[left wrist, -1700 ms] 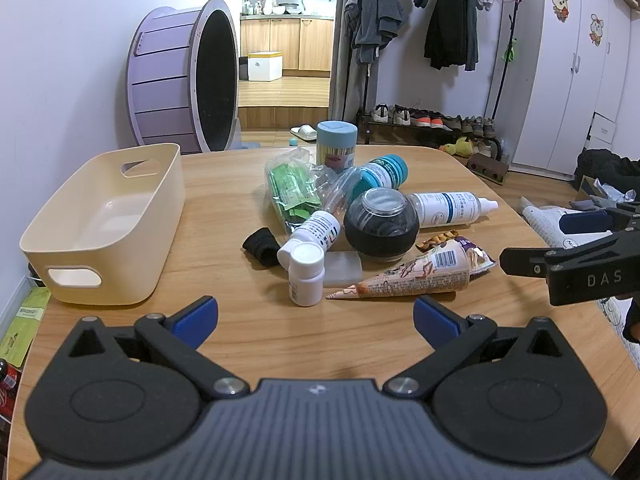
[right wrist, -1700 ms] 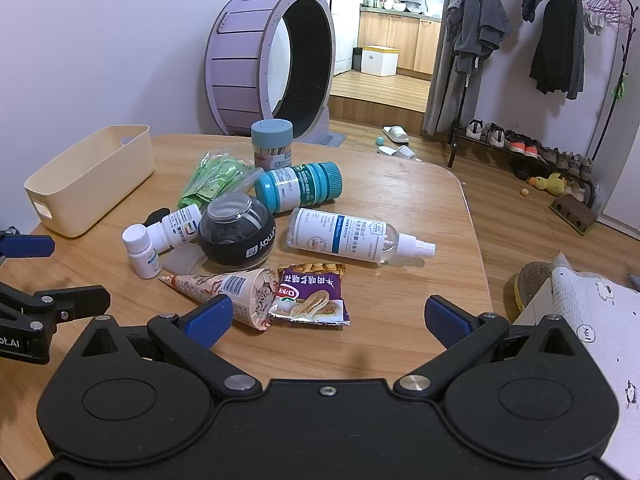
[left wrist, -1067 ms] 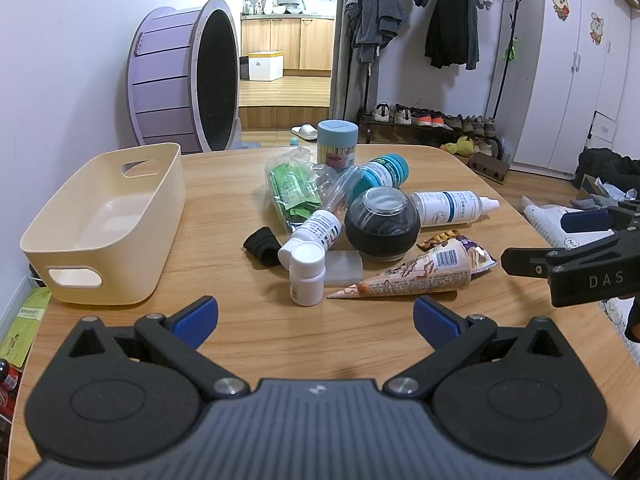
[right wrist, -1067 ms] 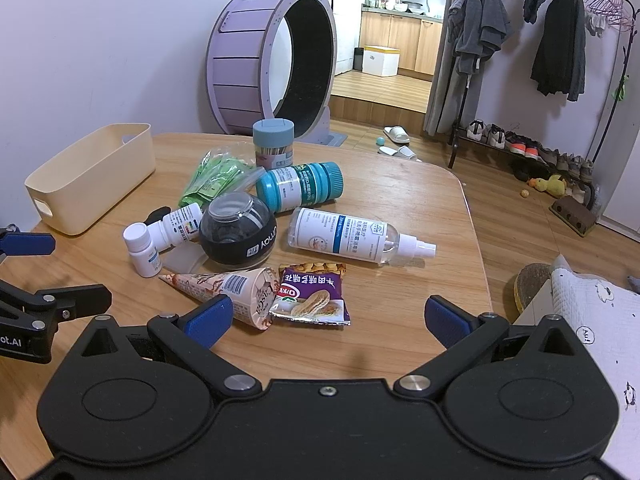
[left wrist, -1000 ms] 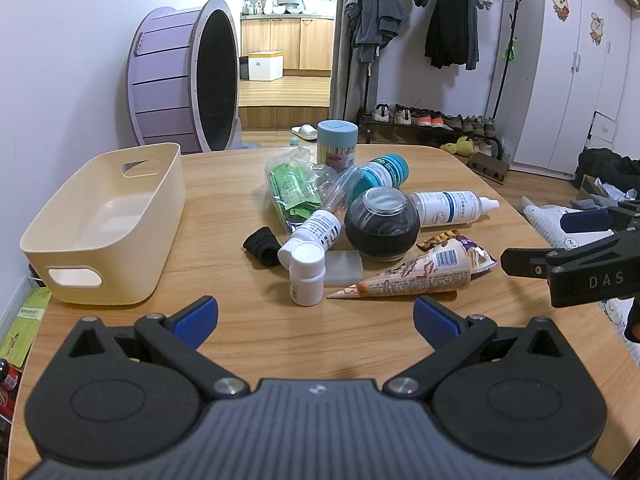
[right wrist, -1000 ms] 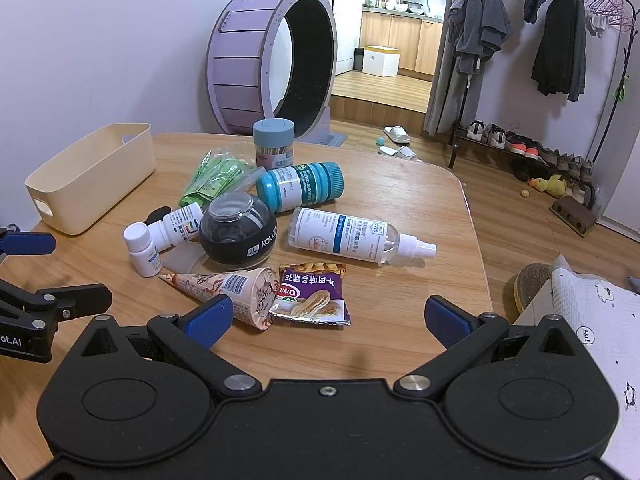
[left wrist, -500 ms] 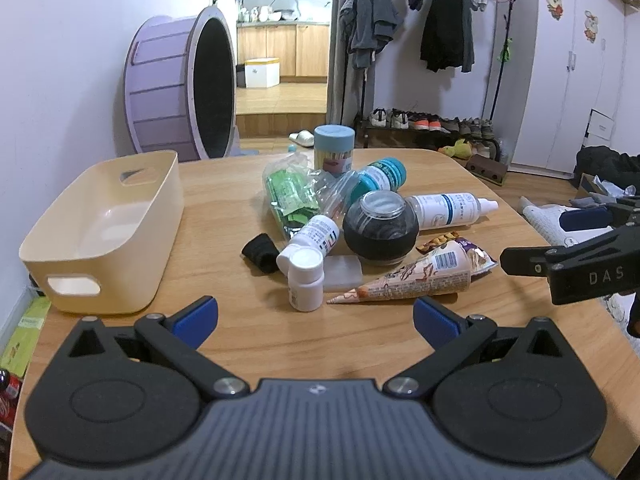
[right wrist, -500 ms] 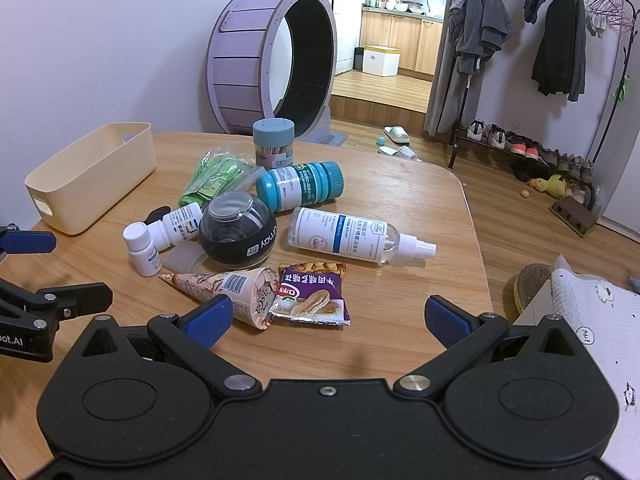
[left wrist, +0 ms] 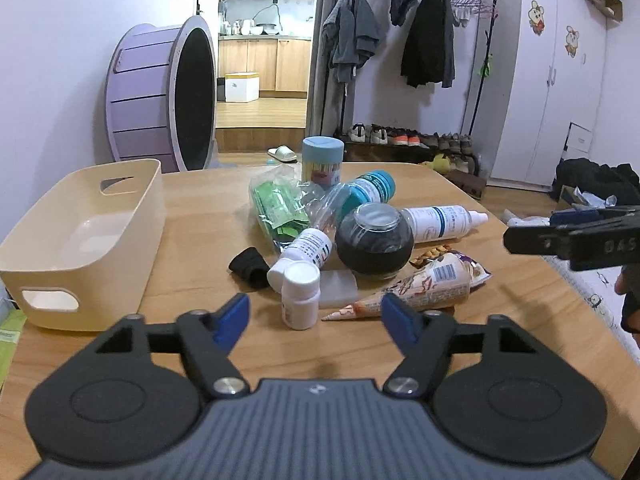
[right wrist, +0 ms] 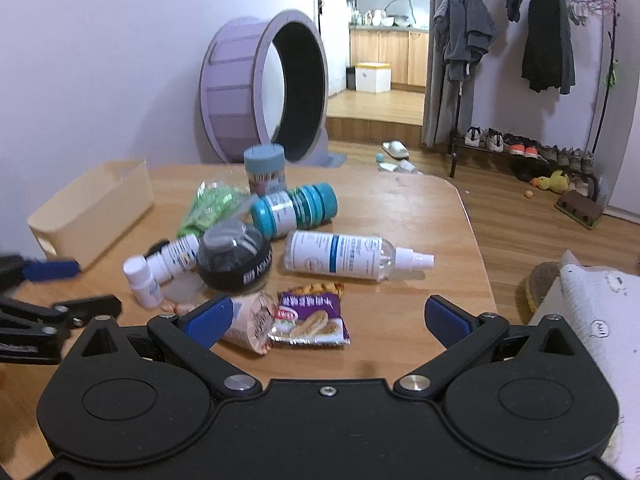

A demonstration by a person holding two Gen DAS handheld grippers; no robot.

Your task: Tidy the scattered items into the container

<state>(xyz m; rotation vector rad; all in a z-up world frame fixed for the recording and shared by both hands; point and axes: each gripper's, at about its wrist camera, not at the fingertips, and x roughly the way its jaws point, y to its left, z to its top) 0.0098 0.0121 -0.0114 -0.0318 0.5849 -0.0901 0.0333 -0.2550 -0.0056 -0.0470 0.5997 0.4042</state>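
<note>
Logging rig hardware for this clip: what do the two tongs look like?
Both the left tongs and right tongs have matte black bodies with round pivot housings, silver screws and blue pads on the fingertips. The right one's side shows white "DAS" lettering. No cables visible.

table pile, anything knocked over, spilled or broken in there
No spill or damage shows, but several bottles lie on their sides: the spray bottle, the teal-capped bottle and one white pill bottle. The cone snack lies flat too. The small white bottle and the blue-lidded jar stand upright. The cream bin holds nothing.
</note>
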